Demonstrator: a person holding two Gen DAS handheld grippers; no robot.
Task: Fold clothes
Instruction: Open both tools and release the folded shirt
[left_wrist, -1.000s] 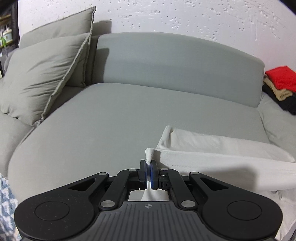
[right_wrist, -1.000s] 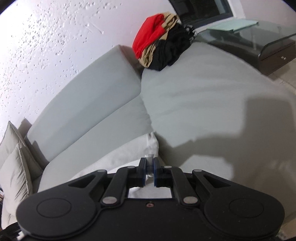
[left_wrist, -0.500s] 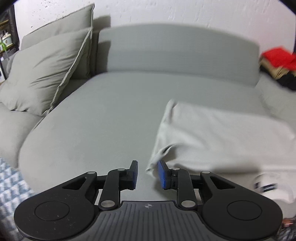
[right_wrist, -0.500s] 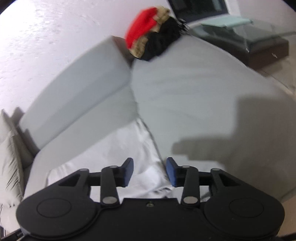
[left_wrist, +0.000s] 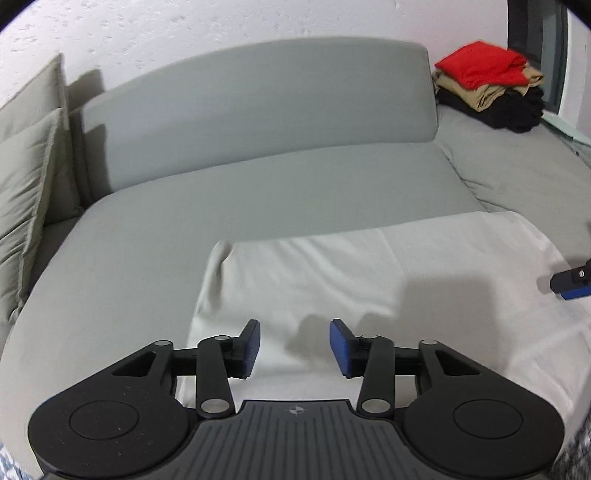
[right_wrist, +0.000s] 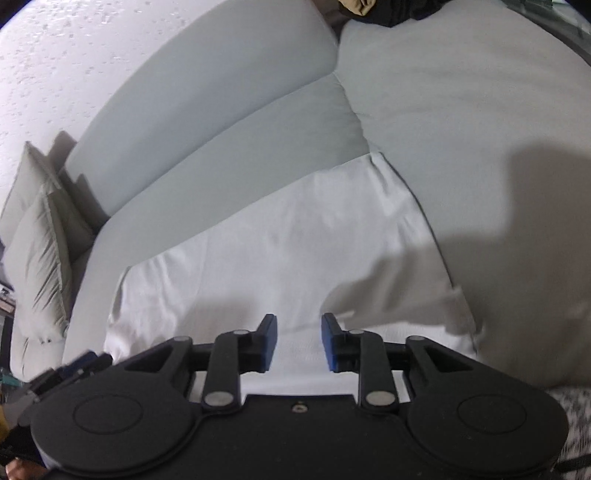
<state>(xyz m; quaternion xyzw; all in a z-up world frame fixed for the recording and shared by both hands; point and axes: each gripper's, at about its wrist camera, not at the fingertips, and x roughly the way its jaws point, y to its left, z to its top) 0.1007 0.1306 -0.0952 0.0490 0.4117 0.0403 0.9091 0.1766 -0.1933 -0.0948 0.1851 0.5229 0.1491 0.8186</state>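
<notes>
Right now a white garment (left_wrist: 369, 280) lies spread flat across the sofa seat (left_wrist: 258, 192), its near edge running along the seat's front edge and its far edge stopping short of the backrest (left_wrist: 258, 103). Its right side reaches the seam where the next seat cushion begins. The left gripper (left_wrist: 294, 345) hovers over the garment's near-left part with its 2 fingers spread wide and nothing between them. The right gripper (right_wrist: 299, 341) hangs over the near-right part, likewise parted and empty.

Judging by the soft ripples and the small raised fold near the right edge, the cloth is thin, light and limp: it should drape from any held point and slide easily over the upholstery, with little risk of damage. It offers no stiff part, so edges and corners look like the sensible places to pinch, such as the far-left corner (left_wrist: 221, 247) and the far-right corner (right_wrist: 373, 158). A shallow pinch may catch only 1 layer.

A stack of folded clothes (left_wrist: 487, 92) sits on the far right end of the sofa, well apart from the white piece.
</notes>
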